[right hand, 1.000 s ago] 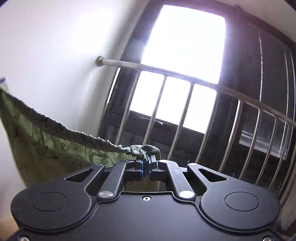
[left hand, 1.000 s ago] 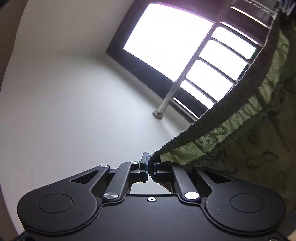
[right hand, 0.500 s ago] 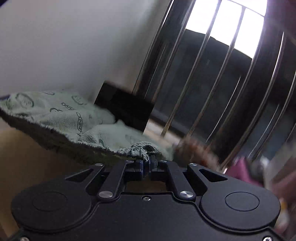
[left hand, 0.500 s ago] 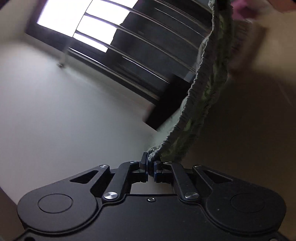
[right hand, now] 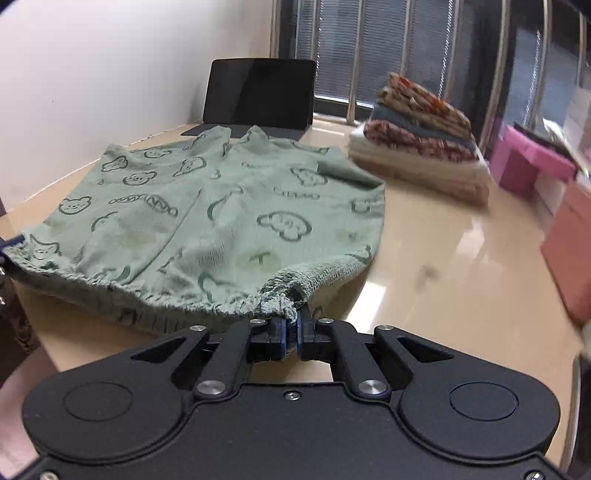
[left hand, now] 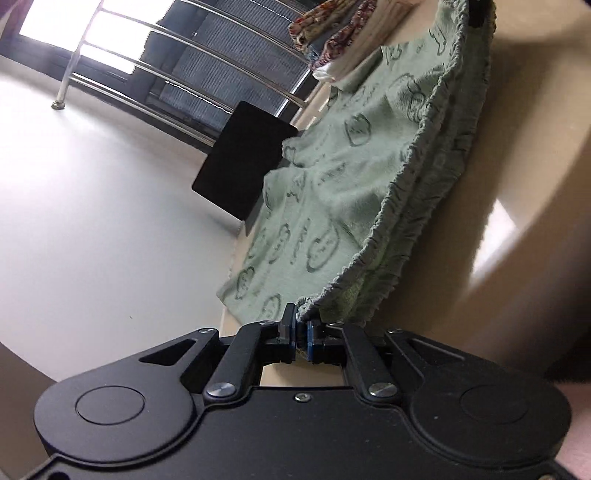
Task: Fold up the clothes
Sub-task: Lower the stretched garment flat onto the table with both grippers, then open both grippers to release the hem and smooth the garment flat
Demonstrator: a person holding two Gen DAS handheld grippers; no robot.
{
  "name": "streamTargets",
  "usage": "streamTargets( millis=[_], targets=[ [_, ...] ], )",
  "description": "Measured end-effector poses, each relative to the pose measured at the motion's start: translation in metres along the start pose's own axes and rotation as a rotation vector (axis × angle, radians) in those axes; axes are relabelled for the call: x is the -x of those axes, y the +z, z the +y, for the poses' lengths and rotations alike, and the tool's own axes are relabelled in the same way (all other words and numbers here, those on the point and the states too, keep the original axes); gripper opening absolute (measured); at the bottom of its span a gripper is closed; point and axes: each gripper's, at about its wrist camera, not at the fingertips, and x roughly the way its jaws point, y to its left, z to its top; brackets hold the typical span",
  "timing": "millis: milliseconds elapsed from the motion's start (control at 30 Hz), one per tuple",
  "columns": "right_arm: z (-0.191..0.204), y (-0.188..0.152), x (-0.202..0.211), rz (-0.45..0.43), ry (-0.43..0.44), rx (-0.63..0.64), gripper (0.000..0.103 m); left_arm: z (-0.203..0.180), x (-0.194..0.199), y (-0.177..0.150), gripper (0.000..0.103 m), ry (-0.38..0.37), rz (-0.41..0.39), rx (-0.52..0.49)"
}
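Note:
A pair of green shorts with a bear print (right hand: pixel 207 218) lies spread on the beige table (right hand: pixel 443 266), elastic waistband nearest me. My right gripper (right hand: pixel 291 325) is shut on the right end of the waistband, low over the table. My left gripper (left hand: pixel 301 332) is shut on the other end of the waistband; the shorts (left hand: pixel 332 192) stretch away from it across the table. The left gripper's tip also shows at the left edge of the right wrist view (right hand: pixel 9 245).
A stack of folded clothes (right hand: pixel 421 147) sits at the back right of the table, also in the left wrist view (left hand: pixel 332 33). A dark tablet (right hand: pixel 258 96) stands against the wall behind the shorts. Pink boxes (right hand: pixel 532 166) stand at the right. A railed window is behind.
Both grippers came down from holding the shorts up before the window. The shorts now lie flat on the table, with both grippers still shut on the waistband.

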Motion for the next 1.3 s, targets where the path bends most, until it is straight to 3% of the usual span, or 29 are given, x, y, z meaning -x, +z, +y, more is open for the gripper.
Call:
streamTargets(
  millis=[200, 333, 400, 433, 467, 533, 633, 833, 1000, 1100, 1300],
  targets=[
    [-0.002, -0.017, 0.015, 0.03, 0.026, -0.04, 0.005, 0.0, 0.025, -0.018, 0.006, -0.028, 0.012, 0.0],
    [0.002, -0.033, 0.027, 0.058, 0.059, -0.051, 0.006, 0.001, 0.046, -0.034, 0.013, -0.037, 0.0, 0.014],
    [0.005, -0.037, 0.031, 0.083, 0.07, -0.05, 0.012, 0.005, 0.049, -0.039, 0.023, -0.066, -0.018, 0.036],
    [0.006, -0.039, 0.034, 0.099, 0.081, -0.048, 0.017, 0.011, 0.051, -0.041, 0.038, -0.09, -0.024, 0.057],
    [0.006, -0.04, 0.037, 0.114, 0.092, -0.046, 0.029, 0.017, 0.054, -0.044, 0.059, -0.117, -0.028, 0.08],
    [0.003, -0.04, 0.049, 0.112, 0.108, -0.048, 0.047, 0.027, 0.066, -0.053, 0.077, -0.16, -0.059, 0.113],
    [-0.008, -0.036, 0.067, 0.096, 0.15, -0.064, 0.053, 0.05, 0.078, -0.063, 0.083, -0.251, -0.123, 0.172],
    [-0.044, 0.01, 0.081, 0.002, 0.186, -0.117, 0.057, 0.106, 0.055, -0.052, 0.099, -0.359, -0.183, 0.462],
    [-0.057, 0.071, 0.053, -0.033, 0.151, -0.015, 0.063, 0.114, 0.02, -0.018, 0.103, -0.444, -0.196, 0.61],
    [-0.061, 0.104, 0.016, 0.013, 0.158, 0.064, 0.072, 0.105, -0.007, -0.002, 0.103, -0.511, -0.157, 0.655],
    [-0.075, 0.143, -0.092, 0.145, 0.168, 0.09, 0.068, 0.086, -0.059, 0.0, 0.1, -0.589, -0.035, 0.726]
  ],
)
